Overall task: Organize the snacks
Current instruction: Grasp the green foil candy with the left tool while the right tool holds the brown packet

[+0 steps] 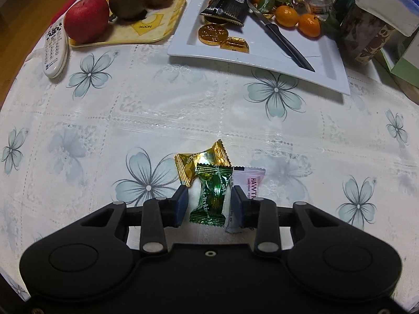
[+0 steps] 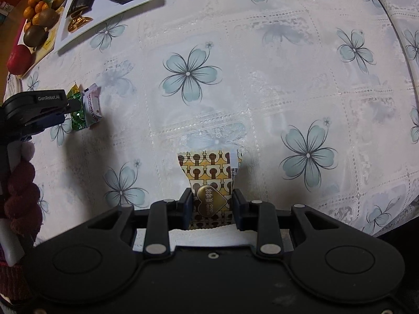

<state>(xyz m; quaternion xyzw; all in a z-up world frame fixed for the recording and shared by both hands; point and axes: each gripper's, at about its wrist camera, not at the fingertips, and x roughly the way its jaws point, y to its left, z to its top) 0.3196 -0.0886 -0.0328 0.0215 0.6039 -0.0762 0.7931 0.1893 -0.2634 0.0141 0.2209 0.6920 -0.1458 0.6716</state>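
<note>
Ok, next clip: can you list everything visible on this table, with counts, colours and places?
Green candy: 1, green foil, on the tablecloth.
Gold candy: 1, gold, just behind it.
Hawthorn packet: 1, white-pink, at the green candy's right.
Patterned candy: 1, yellow-brown, held.
Plate: 1, white, far side.
Gold coins: several, on plate.
Black packet: 1, on plate.
Knife: 1, black handle, on plate.
Tangerines: several, orange, plate's far side.
Kiwis: 2, brown, on yellow tray.
Apple: 1, red, on tray.
Remote: 1, white, left edge.
Left tongs: black, straddling green candy.
Right tongs: black, gripping patterned candy.
Sleeve: dark red, knitted.
</note>
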